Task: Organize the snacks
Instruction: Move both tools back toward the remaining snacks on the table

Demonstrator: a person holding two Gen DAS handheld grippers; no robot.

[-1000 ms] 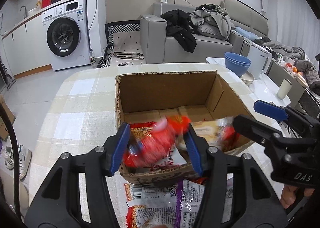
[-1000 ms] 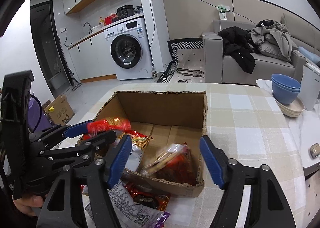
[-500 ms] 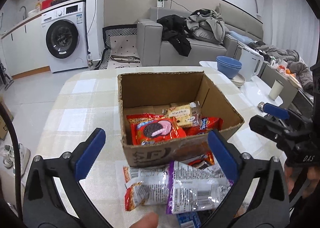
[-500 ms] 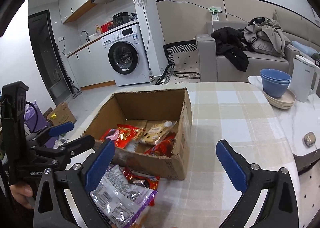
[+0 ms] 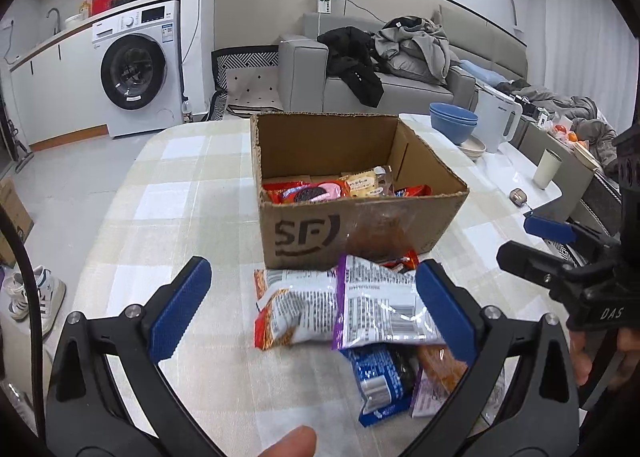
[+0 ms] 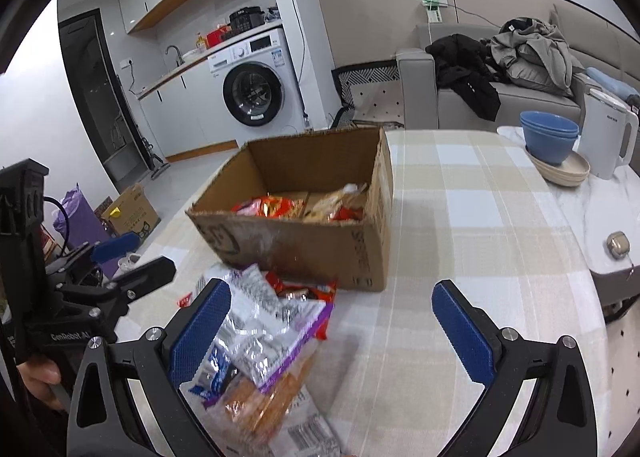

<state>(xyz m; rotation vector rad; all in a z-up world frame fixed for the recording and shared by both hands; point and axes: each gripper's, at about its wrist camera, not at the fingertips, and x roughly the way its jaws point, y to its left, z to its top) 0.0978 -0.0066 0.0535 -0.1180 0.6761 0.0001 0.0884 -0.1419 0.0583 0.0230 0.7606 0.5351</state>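
1. Your risk: the crinkly silver-and-purple foil snack packet (image 5: 376,299) overlaps its neighbours at lower centre, so a pinch may drag several or slip
2. Your left gripper (image 5: 310,313) and right gripper (image 6: 332,331), jaws just opened, stand released and empty, tilted down before the brown cardboard box (image 5: 304,233), mid-frame

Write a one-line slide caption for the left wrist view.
Open left gripper above loose snack packets on the checked tablecloth, before a cardboard box partly filled with snacks.

snacks (image 5: 316,193) in box (image 5: 420,213), packets (image 5: 360,305) before it, on table (image 5: 180,217)
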